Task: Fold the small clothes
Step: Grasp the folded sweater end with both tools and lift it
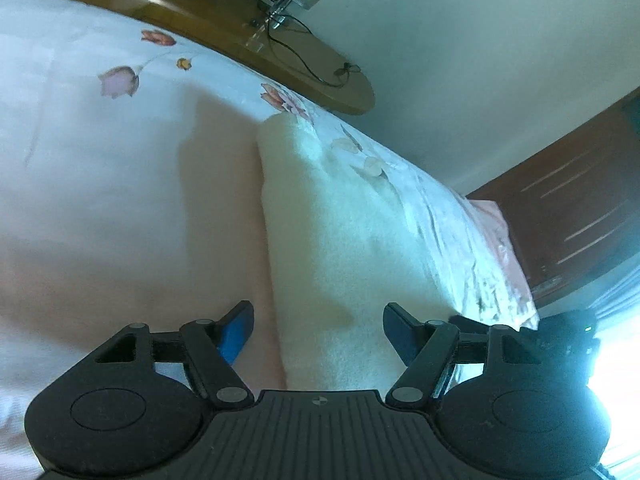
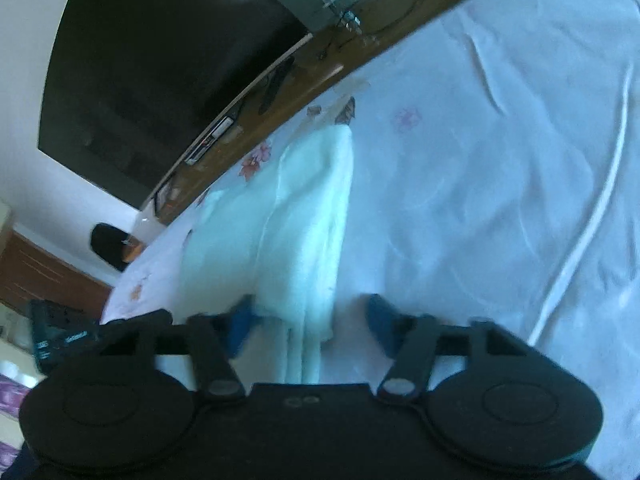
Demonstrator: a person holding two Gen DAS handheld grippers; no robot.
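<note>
A white floral bedsheet (image 1: 100,160) covers the bed and fills most of both views, running up to a curved wooden footboard (image 1: 224,28) at its far edge, with a dark television (image 2: 160,60) and a pale wall (image 1: 480,60) beyond. In the right wrist view the sheet spreads broad and bare to the right of the garment, crossed only by a thin white cord (image 2: 592,220) well apart from it. The task's garment, a fleecy white cloth (image 1: 340,220), lies on the sheet as a long folded strip running away from both cameras; its straight left edge shows clearly in the left wrist view, with open sheet beside it. The left gripper (image 1: 318,328) hangs just over the near end of the cloth, jaws spread wide and holding nothing, the left blue pad out over the sheet and the right over the cloth. The right gripper (image 2: 310,320) is likewise spread wide, the cloth's near end (image 2: 308,312) hanging between its blurred fingers without being pinched.
</note>
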